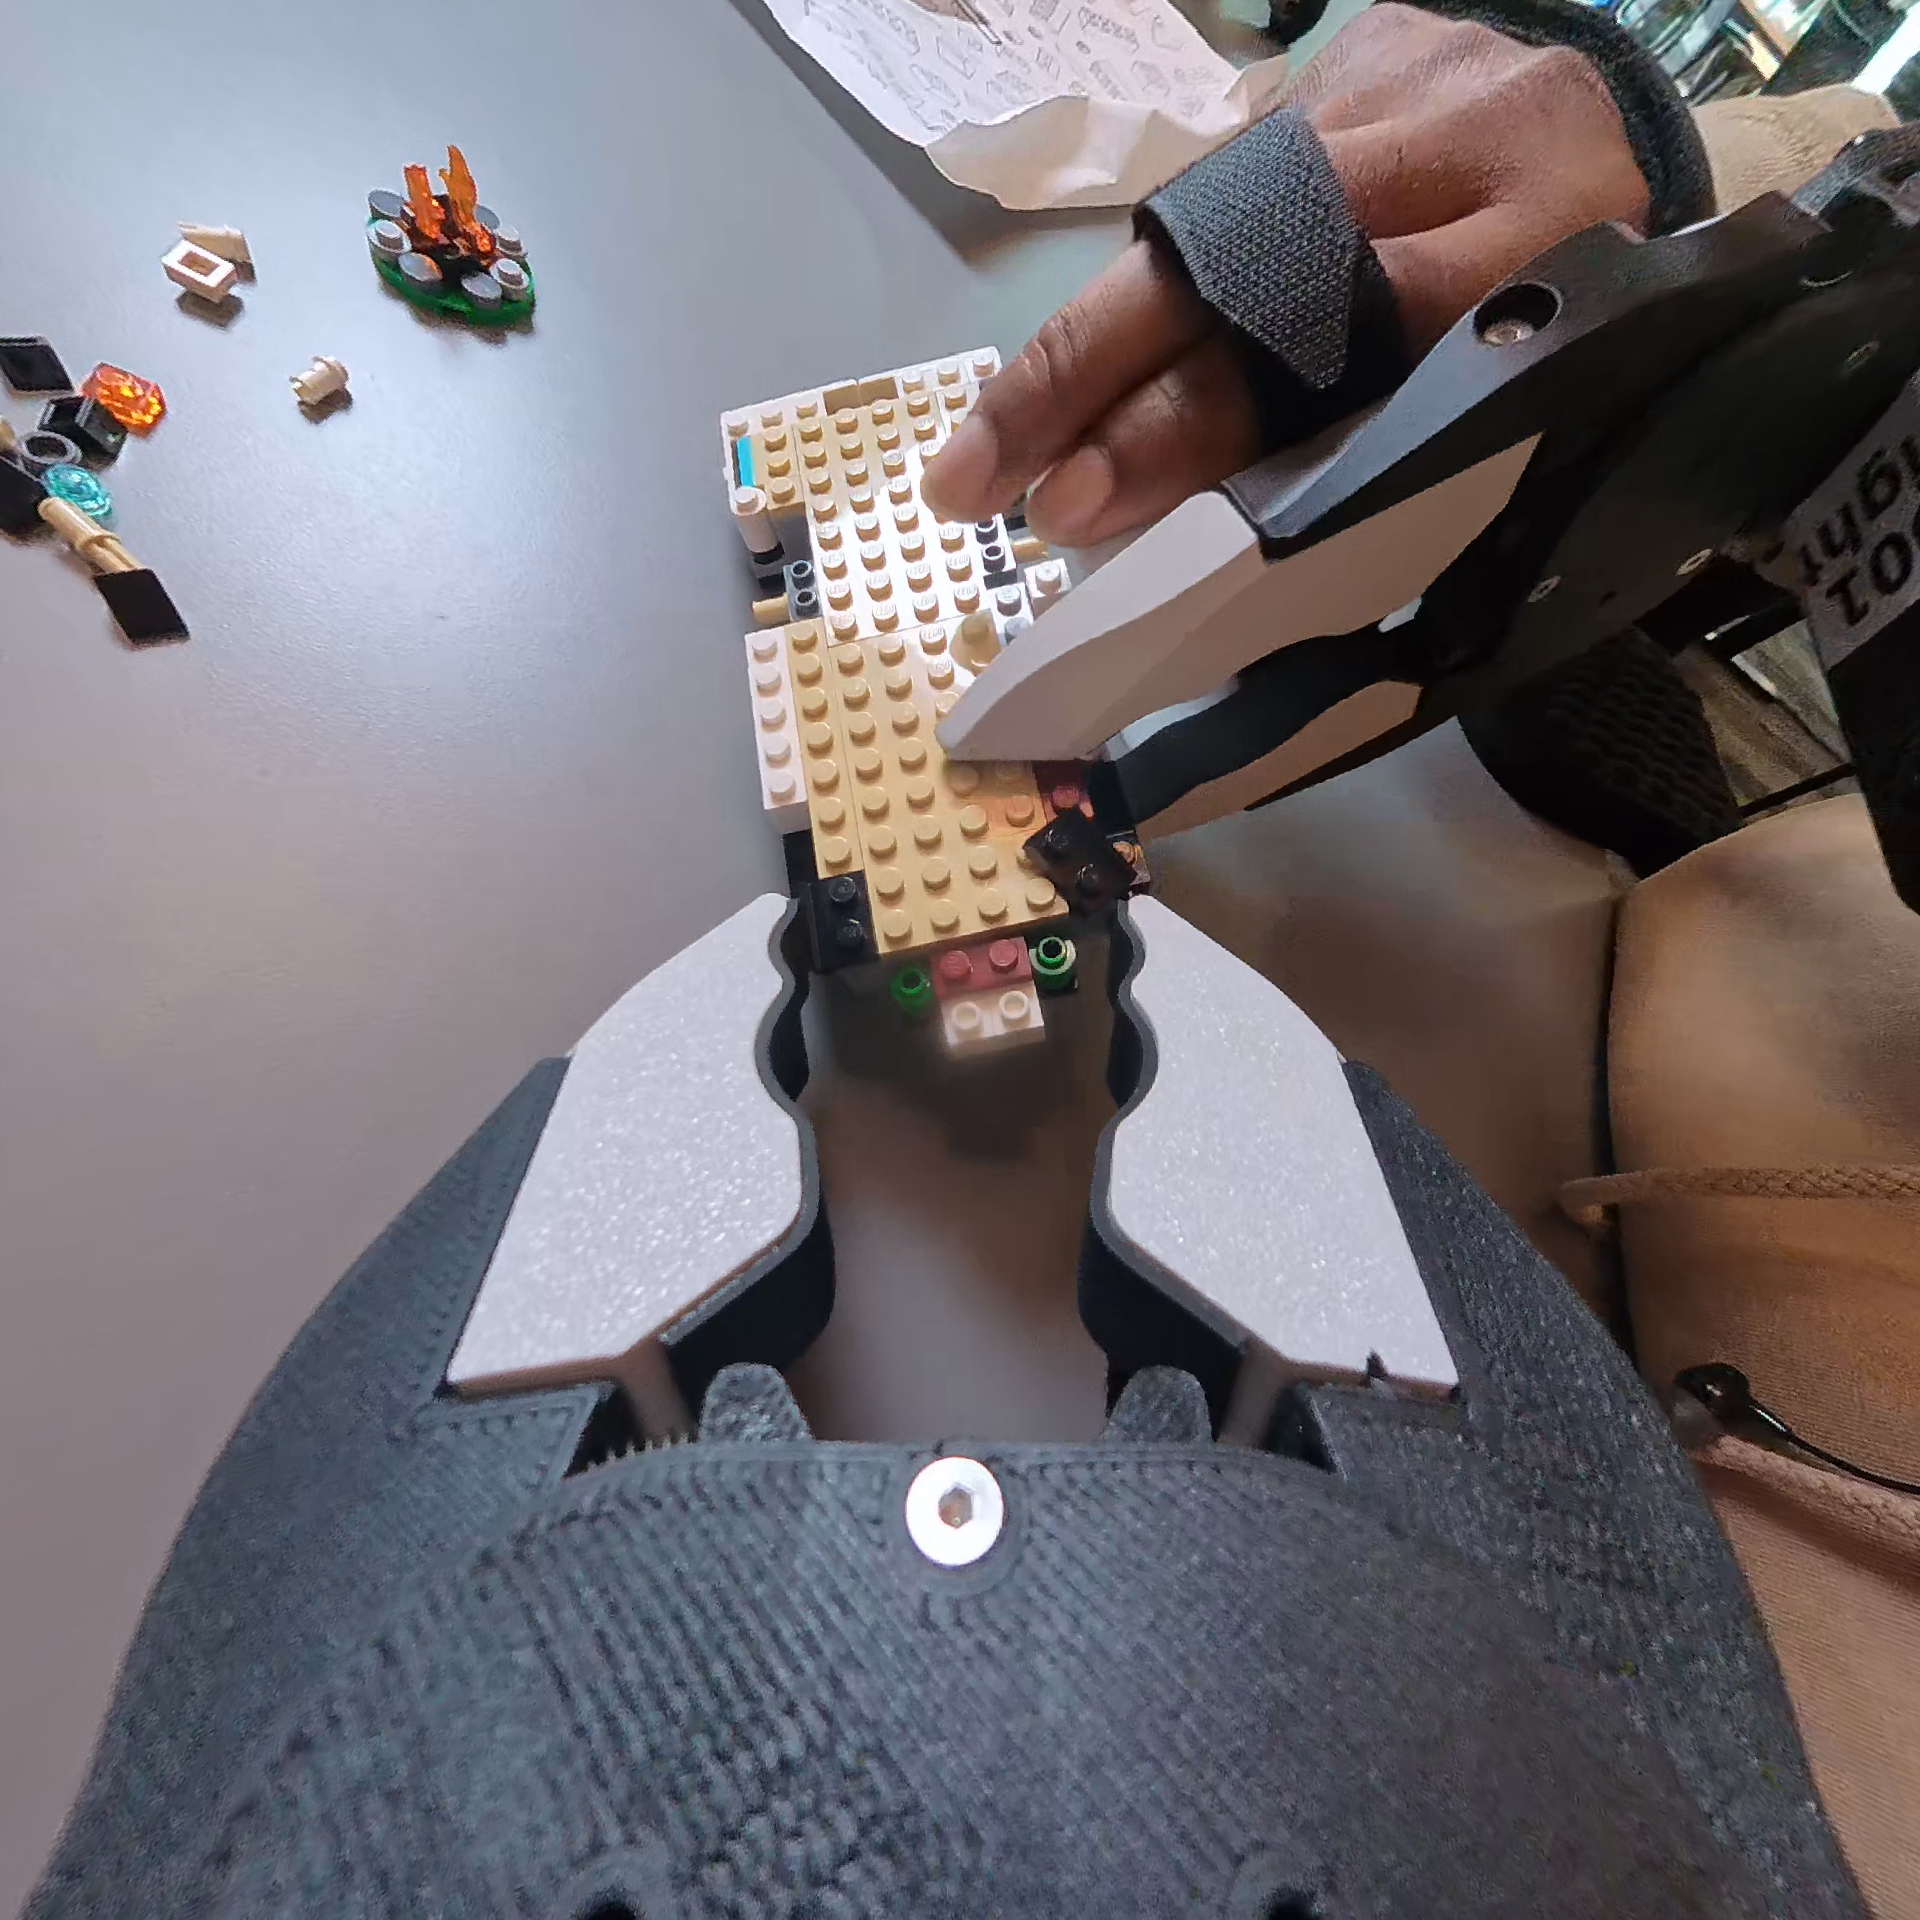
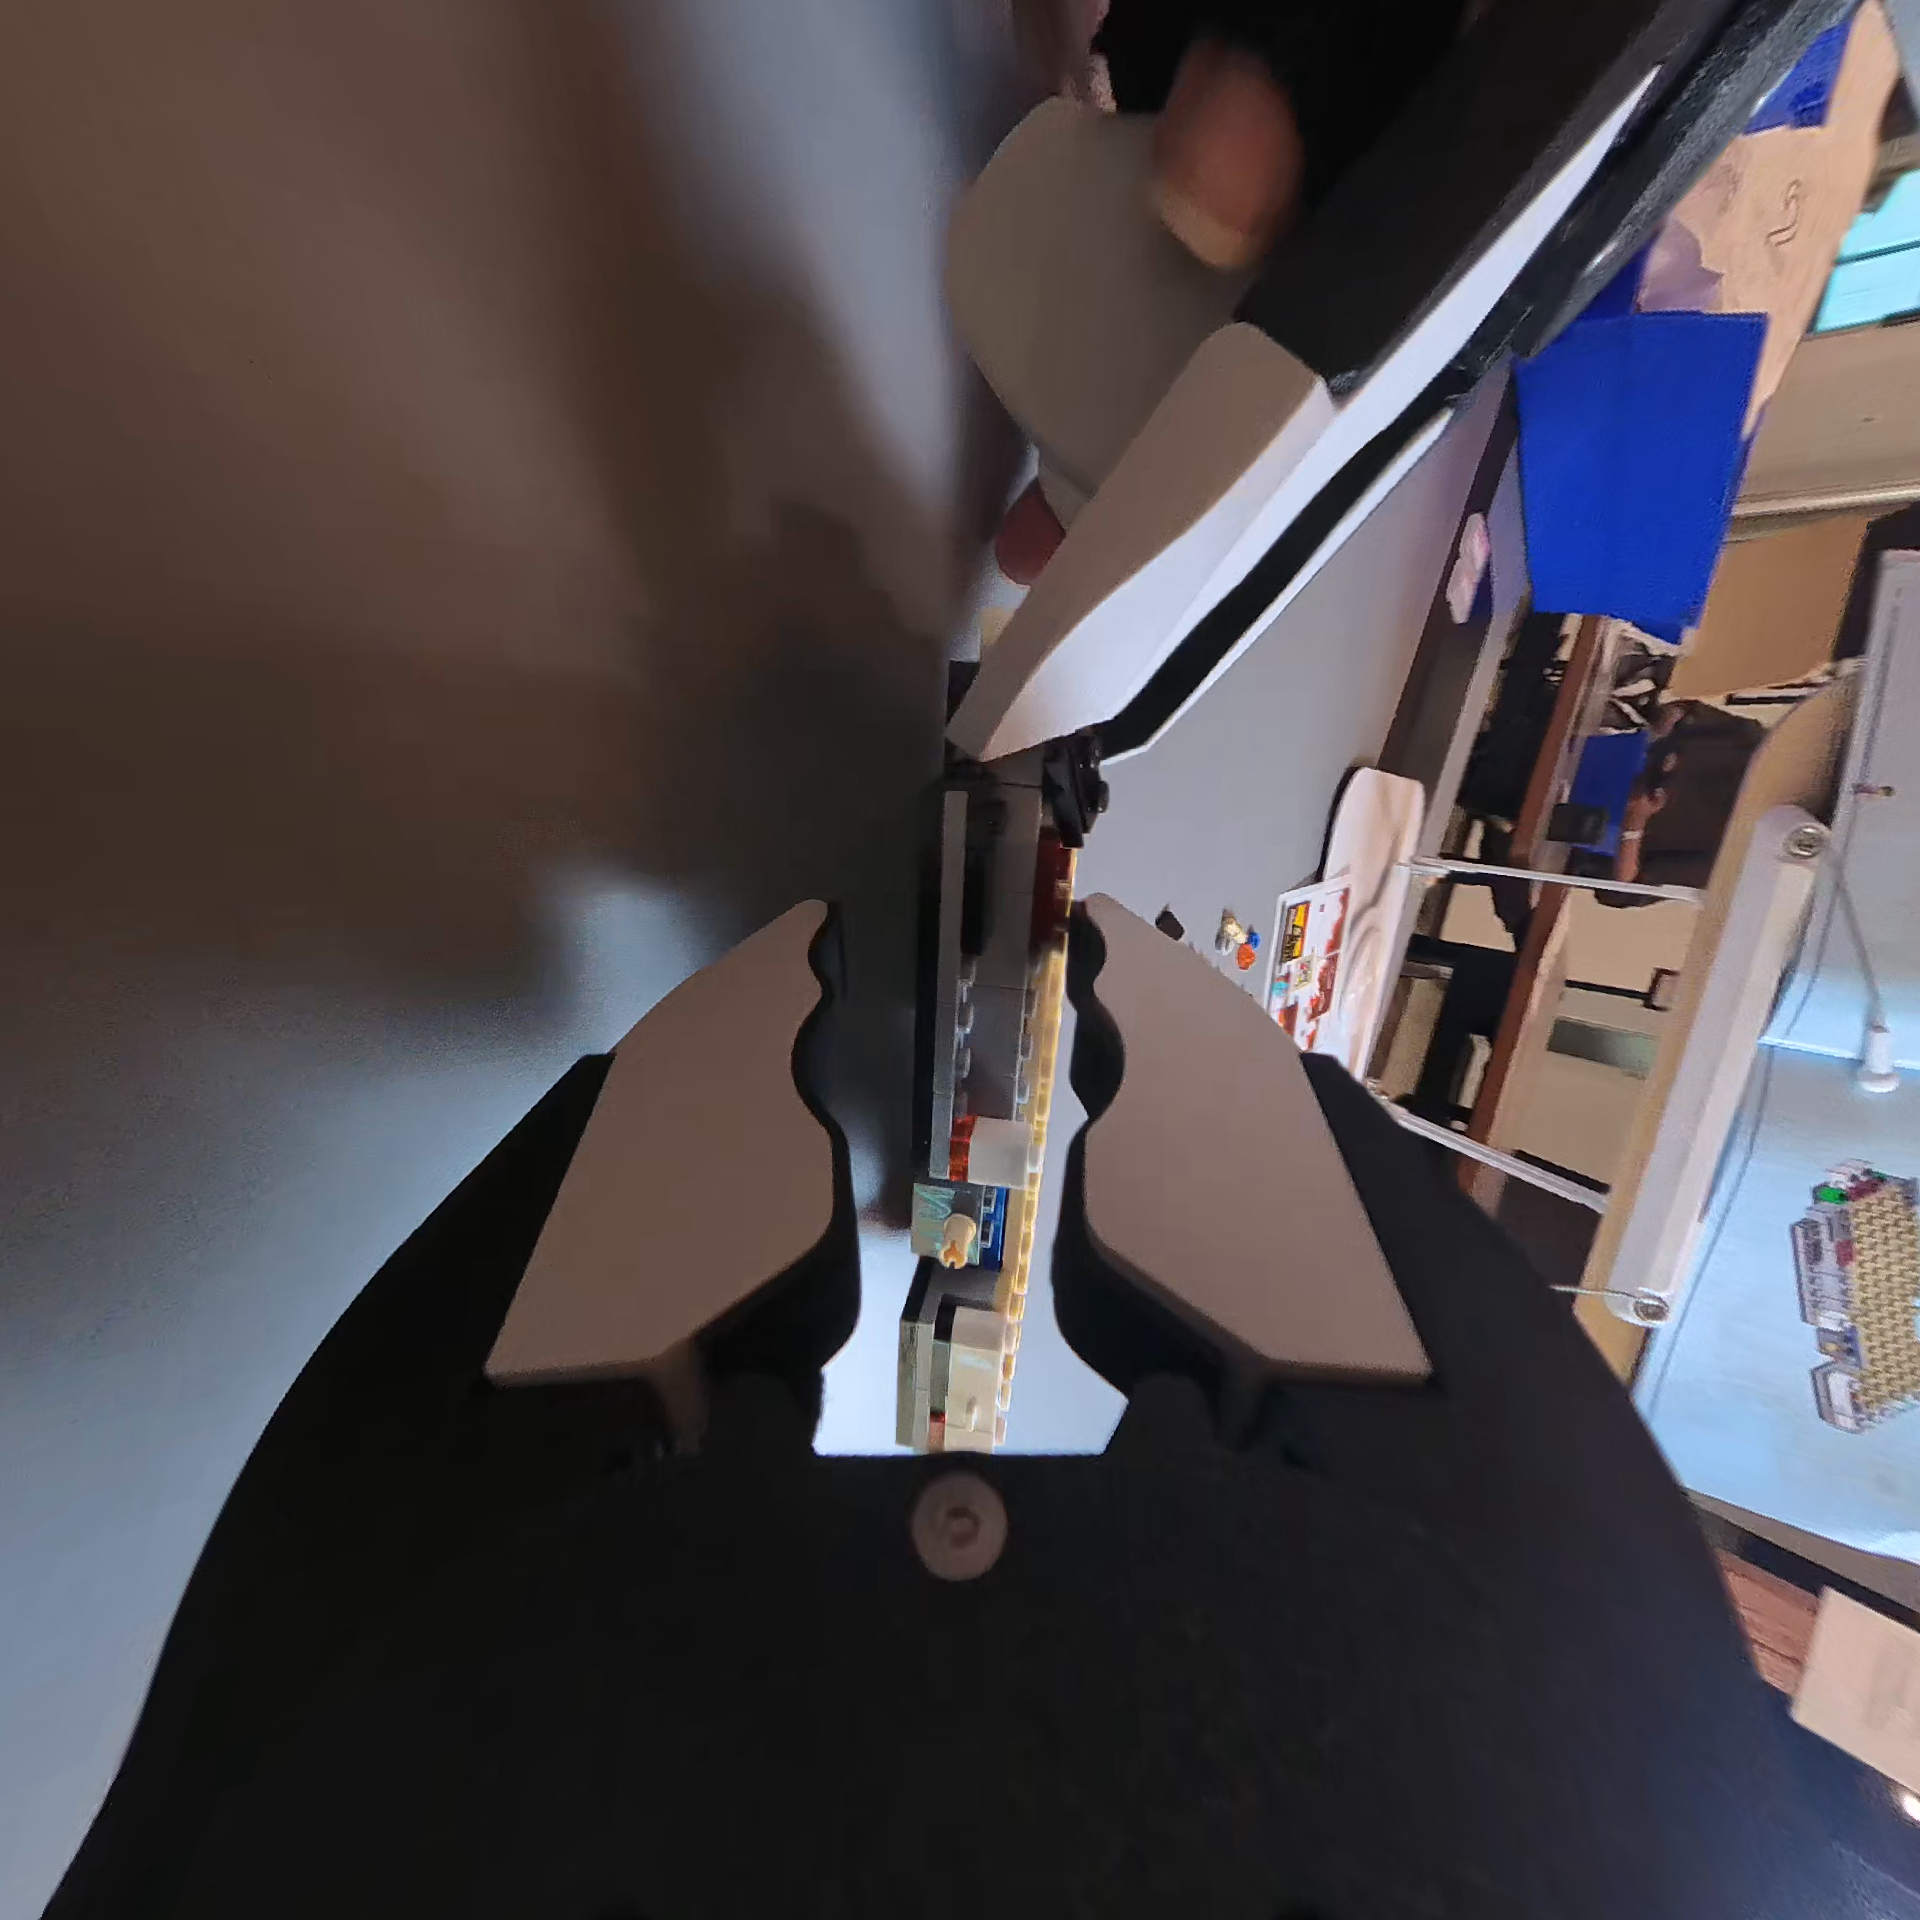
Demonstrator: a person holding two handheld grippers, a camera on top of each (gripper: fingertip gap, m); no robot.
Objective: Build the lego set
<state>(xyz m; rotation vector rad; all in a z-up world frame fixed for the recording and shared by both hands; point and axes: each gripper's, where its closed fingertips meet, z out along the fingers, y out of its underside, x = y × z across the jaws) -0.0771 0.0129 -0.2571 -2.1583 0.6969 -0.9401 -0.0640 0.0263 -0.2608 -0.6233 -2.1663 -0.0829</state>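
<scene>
Your left gripper [image 1: 956,935] jaws clamp the near end of the studded tan brick build [image 1: 904,790]. Your right gripper [image 1: 1039,774], raised lettering on its matte black body, stands apart around the build's 3 o'clock edge, beside a tilted glossy black plate [image 1: 1086,862].

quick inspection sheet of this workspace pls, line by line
surface: grey matte tabletop, no spills seen
job's things: tan, white and black toy-brick build; small dark brown plate tilted at its near right corner
clutter: brick campfire on green base; loose small pieces; printed paper sheet
grippers: left hand-held gripper flanks the build's near end, contact unclear; right hand-held gripper open, straddling the build
cables: thin black cord over beige clothing
surroundings: blue sheet; second brick build beyond
</scene>
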